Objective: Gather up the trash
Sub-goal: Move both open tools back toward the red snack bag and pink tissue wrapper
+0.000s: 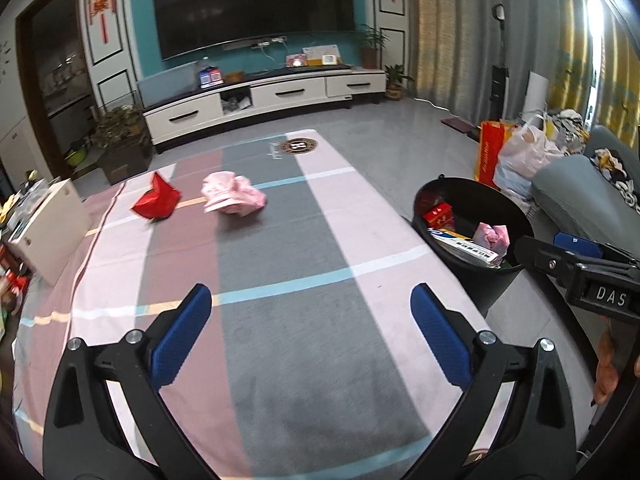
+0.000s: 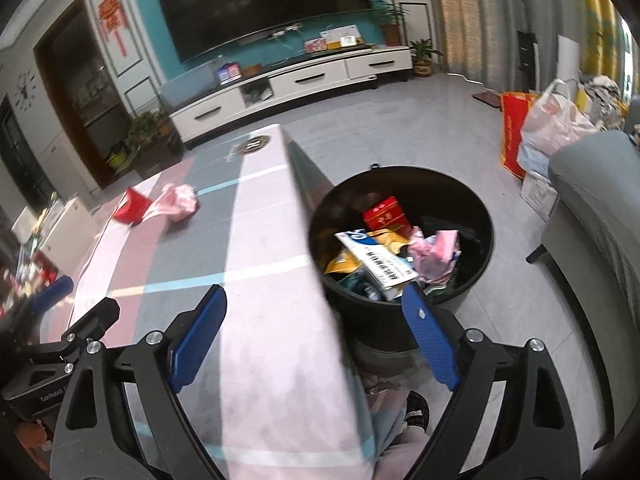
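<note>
A crumpled red wrapper (image 1: pixel 156 202) and a crumpled pink bag (image 1: pixel 234 198) lie side by side at the far left of the striped tablecloth (image 1: pixel 304 360). My left gripper (image 1: pixel 310 296) hovers open over the near part of the cloth with nothing between its blue pads. On the floor by the table's right edge stands a black bin (image 2: pixel 372 316) holding a red box, a white-and-blue packet and pink wrappers. My right gripper (image 2: pixel 314 294) is open and empty, straddling the table's edge and the bin's near rim. The red wrapper (image 2: pixel 130 206) and pink bag (image 2: pixel 178 202) lie far from it.
A white box (image 1: pixel 52 228) stands at the table's left edge. Shopping bags (image 1: pixel 520 156) and a grey sofa (image 1: pixel 580 188) crowd the floor beyond the bin. A person's slippered foot (image 2: pixel 416 408) is beside the table's near corner. A TV cabinet (image 1: pixel 260 96) lines the far wall.
</note>
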Available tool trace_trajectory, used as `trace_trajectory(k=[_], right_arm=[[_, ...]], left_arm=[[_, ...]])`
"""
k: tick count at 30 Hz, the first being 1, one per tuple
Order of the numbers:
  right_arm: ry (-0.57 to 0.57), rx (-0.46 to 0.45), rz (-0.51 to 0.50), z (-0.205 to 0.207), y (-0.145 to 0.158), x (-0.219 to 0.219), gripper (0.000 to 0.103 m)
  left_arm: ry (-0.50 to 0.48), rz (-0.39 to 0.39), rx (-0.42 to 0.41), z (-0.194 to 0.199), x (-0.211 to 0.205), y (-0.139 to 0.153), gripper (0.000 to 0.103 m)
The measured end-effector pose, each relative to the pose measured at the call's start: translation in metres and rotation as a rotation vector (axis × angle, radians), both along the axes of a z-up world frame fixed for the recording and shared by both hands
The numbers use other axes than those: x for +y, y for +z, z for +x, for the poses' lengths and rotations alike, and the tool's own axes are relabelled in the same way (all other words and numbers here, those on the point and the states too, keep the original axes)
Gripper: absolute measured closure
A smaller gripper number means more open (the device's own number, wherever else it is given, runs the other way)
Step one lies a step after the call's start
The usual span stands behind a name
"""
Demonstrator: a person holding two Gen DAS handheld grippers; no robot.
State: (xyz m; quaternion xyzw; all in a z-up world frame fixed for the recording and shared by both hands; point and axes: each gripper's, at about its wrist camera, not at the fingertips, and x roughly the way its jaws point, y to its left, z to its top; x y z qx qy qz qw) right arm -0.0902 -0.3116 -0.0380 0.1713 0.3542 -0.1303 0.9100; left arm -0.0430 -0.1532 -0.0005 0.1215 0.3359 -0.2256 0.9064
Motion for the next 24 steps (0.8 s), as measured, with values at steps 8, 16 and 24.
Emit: trace_trajectory(k=[8,16,24], right_arm=[[0.092,0.019,-0.018,0.017,0.002,0.038,0.015],[0.170,0.045,-0.040,0.036,-0.001,0.072,0.015],[0.205,0.077,-0.055,0.056,-0.006,0.089,0.015]], left_arm=[[0.102,-0.031,0.023,-0.001,0.050,-0.002,0.004],[0.183,-0.065,0.063,0.008,0.086,-0.009,0.004],[0.208,-0.079,0.091,0.021,0.103,-0.021,0.004]])
